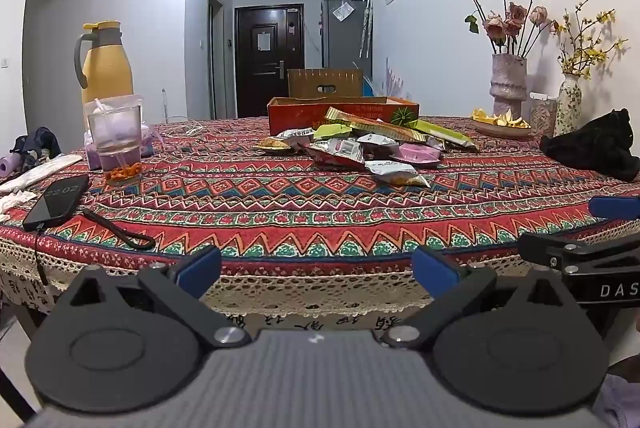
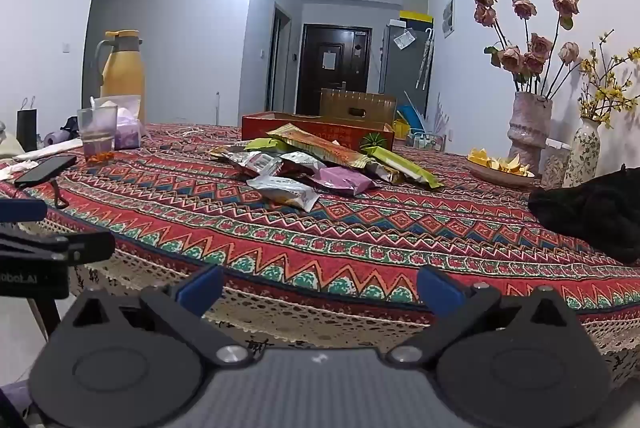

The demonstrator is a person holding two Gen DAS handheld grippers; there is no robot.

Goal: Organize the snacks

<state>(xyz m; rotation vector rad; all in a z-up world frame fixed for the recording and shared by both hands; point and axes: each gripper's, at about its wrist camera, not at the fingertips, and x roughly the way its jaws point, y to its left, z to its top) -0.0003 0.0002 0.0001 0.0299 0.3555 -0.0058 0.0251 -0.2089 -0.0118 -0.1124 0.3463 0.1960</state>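
A heap of snack packets (image 1: pixel 360 143) (image 2: pixel 316 163) lies mid-table on the patterned tablecloth (image 1: pixel 280 203) (image 2: pixel 360 228), in front of a shallow red cardboard box (image 1: pixel 304 109) (image 2: pixel 320 127). A silver packet (image 1: pixel 394 171) (image 2: pixel 284 189) lies nearest me, a pink one (image 2: pixel 344 179) behind it. My left gripper (image 1: pixel 316 270) is open and empty at the table's near edge. My right gripper (image 2: pixel 320 288) is likewise open and empty, well short of the heap. Each gripper shows at the edge of the other's view.
A yellow thermos (image 1: pixel 106 63), a glass cup (image 1: pixel 116 135) and a phone (image 1: pixel 58 201) with a strap stand on the left. Flower vases (image 1: pixel 508 83) (image 2: pixel 528 131), a plate of yellow pieces (image 2: pixel 500 165) and a black cloth (image 2: pixel 592 207) are on the right.
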